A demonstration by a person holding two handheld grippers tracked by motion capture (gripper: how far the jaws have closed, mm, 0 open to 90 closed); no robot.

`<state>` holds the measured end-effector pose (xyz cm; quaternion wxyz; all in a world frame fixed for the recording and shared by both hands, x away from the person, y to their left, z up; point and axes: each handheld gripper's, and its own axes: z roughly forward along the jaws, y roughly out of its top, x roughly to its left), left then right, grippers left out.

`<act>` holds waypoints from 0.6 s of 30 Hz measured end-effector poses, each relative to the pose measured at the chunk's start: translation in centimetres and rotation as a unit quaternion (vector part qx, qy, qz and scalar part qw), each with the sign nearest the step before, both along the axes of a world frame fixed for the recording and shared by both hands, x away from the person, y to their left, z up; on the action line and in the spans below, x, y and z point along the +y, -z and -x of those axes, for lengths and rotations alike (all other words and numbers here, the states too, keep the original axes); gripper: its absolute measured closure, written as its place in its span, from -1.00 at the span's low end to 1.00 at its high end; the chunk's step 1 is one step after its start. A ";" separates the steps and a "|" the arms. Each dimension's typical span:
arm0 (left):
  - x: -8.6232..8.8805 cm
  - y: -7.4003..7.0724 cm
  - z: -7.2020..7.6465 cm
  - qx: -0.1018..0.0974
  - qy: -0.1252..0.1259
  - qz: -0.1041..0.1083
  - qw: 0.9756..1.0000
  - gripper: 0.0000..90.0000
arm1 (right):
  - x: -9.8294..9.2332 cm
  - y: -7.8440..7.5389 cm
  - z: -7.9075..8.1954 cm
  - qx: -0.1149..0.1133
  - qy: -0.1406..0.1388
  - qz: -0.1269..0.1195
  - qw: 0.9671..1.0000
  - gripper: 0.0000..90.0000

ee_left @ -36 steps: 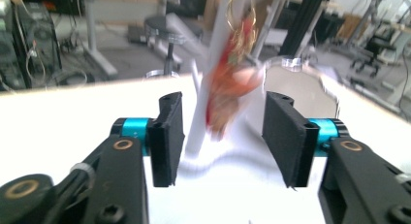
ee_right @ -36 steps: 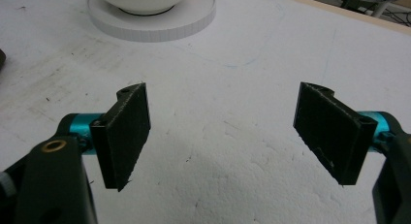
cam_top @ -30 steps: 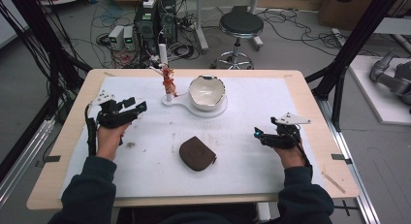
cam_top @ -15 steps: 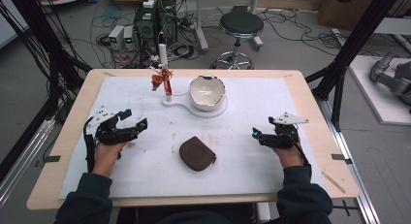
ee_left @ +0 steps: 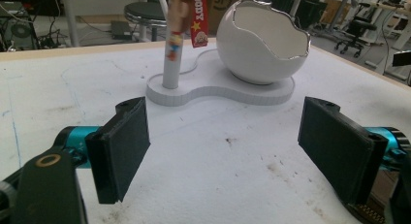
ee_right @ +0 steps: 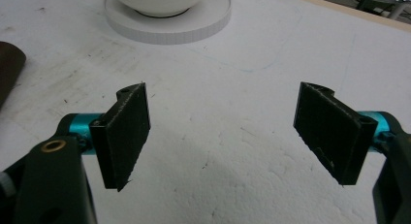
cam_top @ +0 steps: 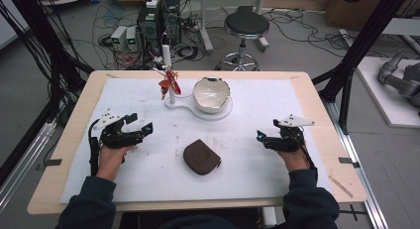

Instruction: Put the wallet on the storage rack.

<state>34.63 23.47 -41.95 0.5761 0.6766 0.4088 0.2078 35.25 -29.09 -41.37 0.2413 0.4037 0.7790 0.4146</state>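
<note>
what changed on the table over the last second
The left tool drew back from near the post of the white stand toward the person's side of the table, and its jaws have just been opening, with nothing between them. The red keychain figure hangs on the post, free of the tool. The right tool, the brown pouch and the eggshell bowl stayed put.

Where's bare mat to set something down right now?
Free: the far-right mat between the white eggshell-shaped bowl and the right gripper; also the far-left corner. Crowded: the centre, around the brown leather pouch and white stand.
</note>
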 end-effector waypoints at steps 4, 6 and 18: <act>0.1 0.0 -0.1 0.002 0.000 -0.001 1.000 -0.59 | 0.5 -0.1 0.1 0.003 -0.009 -0.002 1.000 -0.53; 0.0 0.1 -0.1 0.006 -0.002 -0.001 1.000 -0.59 | 0.7 -0.1 0.1 0.004 -0.016 -0.004 1.000 -0.53; -1.4 0.2 0.2 0.014 0.009 -0.025 1.000 -0.58 | 5.1 0.0 0.3 0.028 -0.099 -0.044 0.994 -0.53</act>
